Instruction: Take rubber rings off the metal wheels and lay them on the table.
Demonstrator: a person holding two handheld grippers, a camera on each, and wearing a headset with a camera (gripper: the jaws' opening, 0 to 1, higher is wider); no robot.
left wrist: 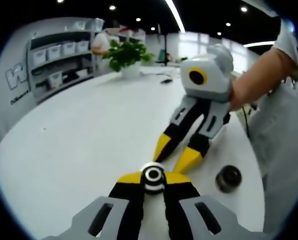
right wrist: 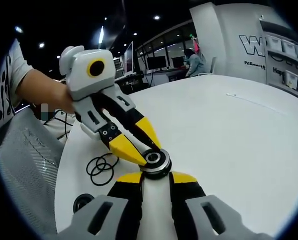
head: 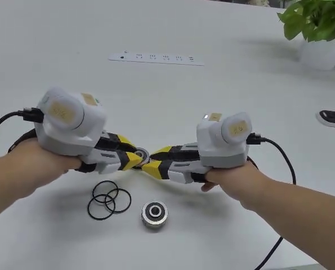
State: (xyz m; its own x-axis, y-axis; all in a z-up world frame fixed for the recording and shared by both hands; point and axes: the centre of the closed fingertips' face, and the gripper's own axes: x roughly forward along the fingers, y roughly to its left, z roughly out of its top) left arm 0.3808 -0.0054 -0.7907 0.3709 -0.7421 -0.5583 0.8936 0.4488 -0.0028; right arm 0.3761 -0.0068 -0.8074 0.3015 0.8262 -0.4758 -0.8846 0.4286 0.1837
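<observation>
metal wheel (left wrist: pixel 153 177): rigid, smooth, probably heavy for its size; clamped between the left gripper (head: pixel 134 160) tips. its dark rubber ring looks thin, stretchy and grippy; catch it at the rim edge and peel. right gripper (head: pixel 151 167) tips meet the wheel's far rim; cannot tell if they pinch. loose rubber rings (head: pixel 108 200) and a second wheel (head: pixel 155 214) lie on the table (head: pixel 212 84), beside the grippers on the person's side.

White table (head: pixel 223 84): metal wheel (head: pixel 155 214) lying flat, looks like three overlapping rubber rings (head: pixel 108 199) just left of it, white power strip (head: pixel 156 58) well behind it.
</observation>
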